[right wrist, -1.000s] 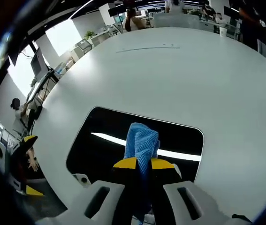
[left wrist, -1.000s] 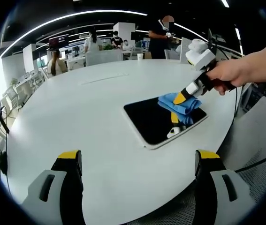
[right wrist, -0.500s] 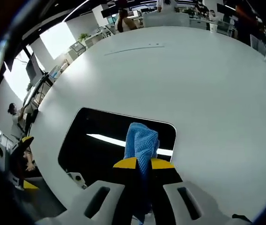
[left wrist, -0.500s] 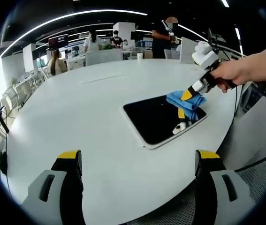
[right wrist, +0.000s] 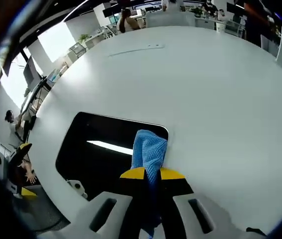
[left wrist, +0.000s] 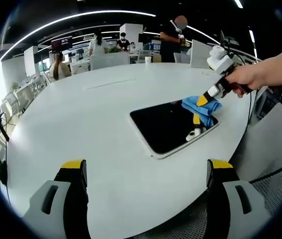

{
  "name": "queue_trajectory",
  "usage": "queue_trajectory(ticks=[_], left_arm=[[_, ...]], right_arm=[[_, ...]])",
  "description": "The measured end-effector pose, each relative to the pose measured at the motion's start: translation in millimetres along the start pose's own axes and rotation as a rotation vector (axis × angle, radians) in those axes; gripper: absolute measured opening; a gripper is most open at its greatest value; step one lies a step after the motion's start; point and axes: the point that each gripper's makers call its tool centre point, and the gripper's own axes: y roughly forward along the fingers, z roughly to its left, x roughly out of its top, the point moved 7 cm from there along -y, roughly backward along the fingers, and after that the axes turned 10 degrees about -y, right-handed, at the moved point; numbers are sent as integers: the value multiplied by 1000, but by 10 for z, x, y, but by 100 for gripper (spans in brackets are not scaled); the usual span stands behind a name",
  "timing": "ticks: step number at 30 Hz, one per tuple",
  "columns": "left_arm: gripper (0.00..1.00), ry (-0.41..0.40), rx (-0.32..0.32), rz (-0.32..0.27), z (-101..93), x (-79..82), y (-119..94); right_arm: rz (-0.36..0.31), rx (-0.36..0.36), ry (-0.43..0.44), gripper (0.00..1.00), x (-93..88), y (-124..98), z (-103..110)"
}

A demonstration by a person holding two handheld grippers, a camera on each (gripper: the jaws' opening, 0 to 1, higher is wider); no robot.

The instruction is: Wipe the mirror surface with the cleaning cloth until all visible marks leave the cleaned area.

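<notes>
The wiping step is in hand: the right claw (right wrist: 148, 174) is clamped on the blue cleaning cloth (right wrist: 149, 152) and presses it onto the mirror (right wrist: 96, 154), a dark rounded panel lying flat on the white desk (right wrist: 205, 89) near one of its edges. In the right gripper view the cloth sits at a far corner of the mirror, partly over its border and onto the desk. In the left gripper view the same cloth (left wrist: 202, 105) covers the mirror's (left wrist: 165, 127) corner closest to the desk edge on that side, with the right claw (left wrist: 211, 94) slanting down onto it from the person's hand (left wrist: 247, 77), whose forearm reaches in level above the desk edge. Whether any marks remain on the glass cannot be told; it mostly reflects a ceiling light strip. The next move, as I judge it, calls for drawing the cloth back across the uncovered dark area with steady downward pressure, keeping it flat so it does not slip off the border. The left claw (left wrist: 148, 199) hangs idle near the desk's near edge, its jaws wide apart and holding nothing.
</notes>
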Motion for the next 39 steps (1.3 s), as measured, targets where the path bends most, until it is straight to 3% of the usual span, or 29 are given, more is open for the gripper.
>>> queue_trajectory(ticks=[9, 16, 23, 31, 35, 39], left_arm=[[98, 2, -18, -2, -38, 5, -6], [96, -30, -74, 6, -109, 4, -8], [99, 9, -62, -32, -123, 68, -33], [99, -77, -147, -10, -176, 76, -37], [99, -80, -105, -24, -131, 99, -68], [99, -72, -112, -31, -126, 103, -84]], right_arm=[[4, -7, 14, 3, -45, -27, 25], [29, -17, 10, 3, -184, -114, 121], [46, -29, 42, 3, -285, -173, 172], [75, -41, 69, 3, -377, -232, 216], [82, -58, 75, 3, -368, -228, 235], [84, -71, 95, 2, -358, -219, 264]])
